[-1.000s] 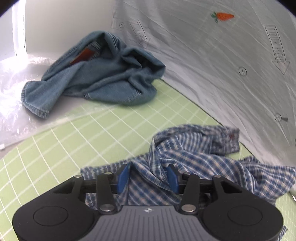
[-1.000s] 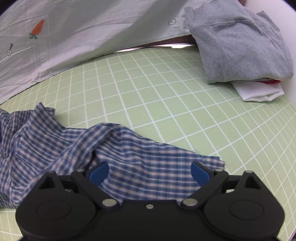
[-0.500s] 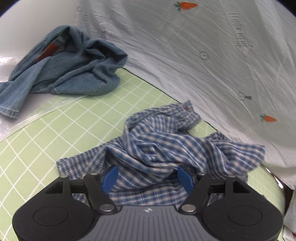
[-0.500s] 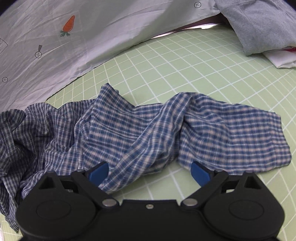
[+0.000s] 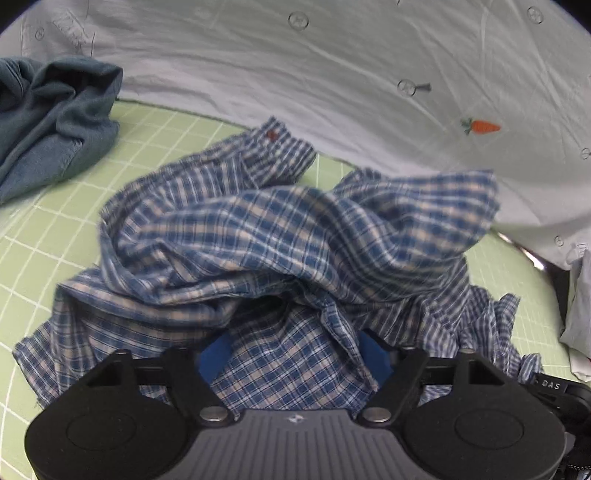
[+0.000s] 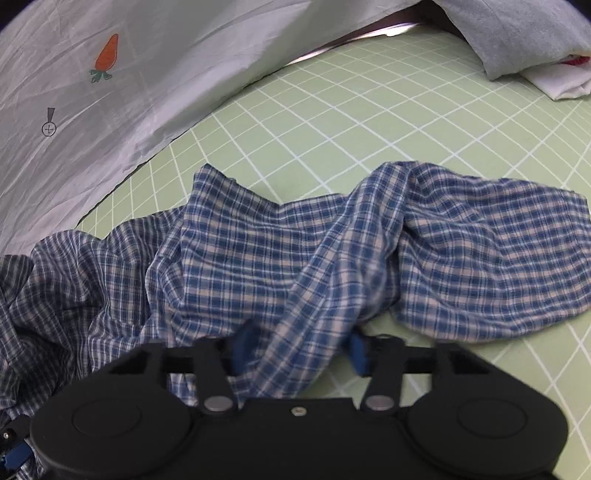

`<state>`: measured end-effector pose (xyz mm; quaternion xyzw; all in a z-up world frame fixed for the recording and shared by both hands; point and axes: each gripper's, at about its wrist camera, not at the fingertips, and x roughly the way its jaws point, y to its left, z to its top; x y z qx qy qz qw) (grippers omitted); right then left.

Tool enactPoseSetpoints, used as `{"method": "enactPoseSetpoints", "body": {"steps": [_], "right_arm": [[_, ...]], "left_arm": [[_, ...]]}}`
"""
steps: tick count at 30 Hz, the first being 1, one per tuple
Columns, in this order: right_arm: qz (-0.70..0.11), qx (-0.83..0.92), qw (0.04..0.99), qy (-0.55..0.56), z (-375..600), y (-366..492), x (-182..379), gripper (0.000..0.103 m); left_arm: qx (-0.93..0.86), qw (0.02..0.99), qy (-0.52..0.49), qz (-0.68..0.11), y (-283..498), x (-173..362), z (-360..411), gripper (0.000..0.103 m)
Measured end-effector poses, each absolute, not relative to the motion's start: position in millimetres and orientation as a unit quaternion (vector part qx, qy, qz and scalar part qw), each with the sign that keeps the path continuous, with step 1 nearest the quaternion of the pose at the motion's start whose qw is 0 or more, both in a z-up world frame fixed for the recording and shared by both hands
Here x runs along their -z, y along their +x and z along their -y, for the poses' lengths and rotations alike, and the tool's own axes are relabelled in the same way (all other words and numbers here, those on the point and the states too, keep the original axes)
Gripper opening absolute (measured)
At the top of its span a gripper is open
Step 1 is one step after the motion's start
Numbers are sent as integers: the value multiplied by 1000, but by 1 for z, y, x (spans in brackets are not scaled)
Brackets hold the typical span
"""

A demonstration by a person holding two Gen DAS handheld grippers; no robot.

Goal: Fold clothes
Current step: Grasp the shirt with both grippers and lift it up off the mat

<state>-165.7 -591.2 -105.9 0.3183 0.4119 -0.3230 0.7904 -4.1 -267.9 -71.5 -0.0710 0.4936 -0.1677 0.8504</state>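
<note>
Green gridded mat [image 6: 369,122] carries a crumpled plaid shirt [image 6: 461,258]. Left gripper [image 5: 291,350] and right gripper [image 6: 299,347] are closing on separate folds between their jaws, likely to spread it.

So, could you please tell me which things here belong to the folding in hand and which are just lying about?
In the job:
- plaid shirt, crumpled on the green mat
- left gripper, jaws closing around shirt fabric
- right gripper, jaws closing around a shirt fold

Lying about:
- denim garment
- grey garment
- white folded cloth
- carrot-print sheet
</note>
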Motion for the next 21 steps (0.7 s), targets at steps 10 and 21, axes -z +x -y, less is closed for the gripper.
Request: {"method": "enactPoseSetpoints", "body": {"steps": [10, 21], "right_arm": [[-315, 382, 849, 186, 637, -238, 33, 3], [-137, 348, 923, 92, 698, -202, -97, 3]], "left_arm": [[136, 860, -116, -477, -49, 38, 234, 3], [135, 912, -122, -368, -48, -51, 238, 4]]}}
